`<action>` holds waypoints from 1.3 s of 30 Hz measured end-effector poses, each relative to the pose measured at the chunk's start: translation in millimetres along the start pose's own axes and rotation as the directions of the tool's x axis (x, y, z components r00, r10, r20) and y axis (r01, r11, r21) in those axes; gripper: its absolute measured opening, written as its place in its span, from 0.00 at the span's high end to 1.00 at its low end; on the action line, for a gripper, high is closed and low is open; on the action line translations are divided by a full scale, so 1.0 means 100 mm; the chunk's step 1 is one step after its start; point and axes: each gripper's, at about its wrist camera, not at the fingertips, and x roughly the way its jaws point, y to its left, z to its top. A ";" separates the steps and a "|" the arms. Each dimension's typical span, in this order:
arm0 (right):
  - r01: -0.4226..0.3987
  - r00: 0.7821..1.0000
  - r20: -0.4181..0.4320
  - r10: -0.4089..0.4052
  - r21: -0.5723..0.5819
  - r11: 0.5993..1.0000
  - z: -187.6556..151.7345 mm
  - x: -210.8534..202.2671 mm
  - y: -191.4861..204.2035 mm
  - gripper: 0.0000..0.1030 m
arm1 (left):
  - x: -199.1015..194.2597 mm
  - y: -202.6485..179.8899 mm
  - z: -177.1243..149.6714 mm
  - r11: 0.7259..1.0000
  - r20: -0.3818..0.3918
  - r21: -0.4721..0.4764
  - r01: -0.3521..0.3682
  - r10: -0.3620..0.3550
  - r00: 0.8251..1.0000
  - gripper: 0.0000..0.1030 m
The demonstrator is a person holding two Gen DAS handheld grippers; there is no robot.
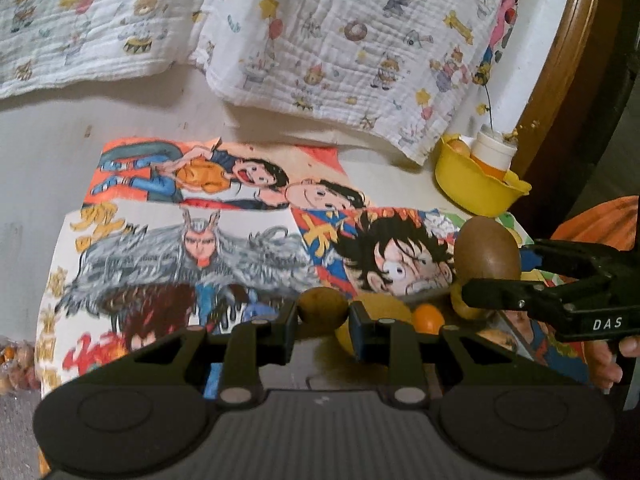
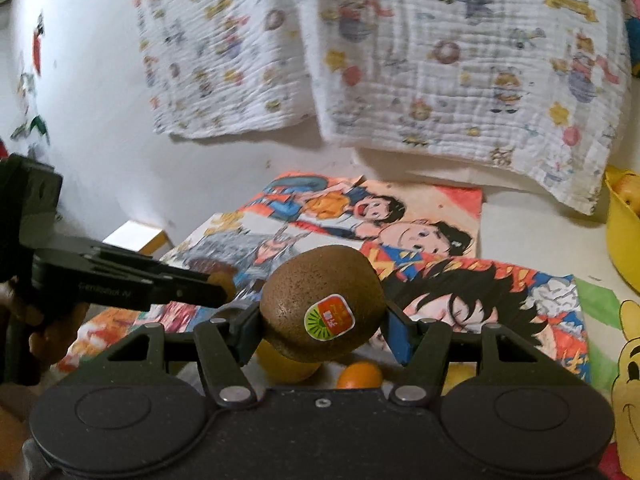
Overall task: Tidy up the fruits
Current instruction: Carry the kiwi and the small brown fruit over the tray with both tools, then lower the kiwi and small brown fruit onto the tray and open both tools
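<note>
Right claw point(image 2: 322, 326) clenched on kiwi point(image 2: 322, 306), long axis crosswise; yellow bowl point(image 2: 622, 236) far right of frame, nearer this claw.

Left claw point(image 1: 323, 314) clamped on smaller kiwi point(image 1: 322, 305).

Right claw point(image 2: 322, 322) gripping stickered kiwi point(image 2: 320, 304), cartoon posters point(image 2: 460, 280) beneath

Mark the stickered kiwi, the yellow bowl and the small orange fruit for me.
stickered kiwi point(image 2: 320, 304): right wrist view, brown skin above its sticker.
yellow bowl point(image 1: 476, 188): left wrist view, outer front wall.
small orange fruit point(image 2: 360, 375): right wrist view, top of its peel.
</note>
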 end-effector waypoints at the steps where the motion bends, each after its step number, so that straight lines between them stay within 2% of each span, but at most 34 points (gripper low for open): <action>1: -0.006 1.000 -0.005 0.006 -0.009 1.000 -0.02 -0.01 0.03 0.38 | -0.01 0.00 -0.03 1.000 -0.003 -0.002 0.000 0.000 1.000 0.71; 7: -0.031 0.998 -0.058 0.026 -0.074 0.997 -0.14 0.00 0.15 0.38 | -0.03 0.01 -0.18 1.000 -0.032 0.013 -0.004 0.005 0.999 0.71; 20: -0.047 0.980 -0.199 0.027 -0.096 0.994 -0.20 0.14 0.15 0.38 | 0.03 -0.08 -0.29 0.996 -0.094 0.081 -0.032 0.040 0.995 0.71; 39: -0.079 0.940 -0.337 0.057 -0.053 0.995 -0.07 0.28 0.10 0.37 | 0.15 -0.11 -0.30 0.990 -0.142 0.132 -0.049 0.068 0.987 0.71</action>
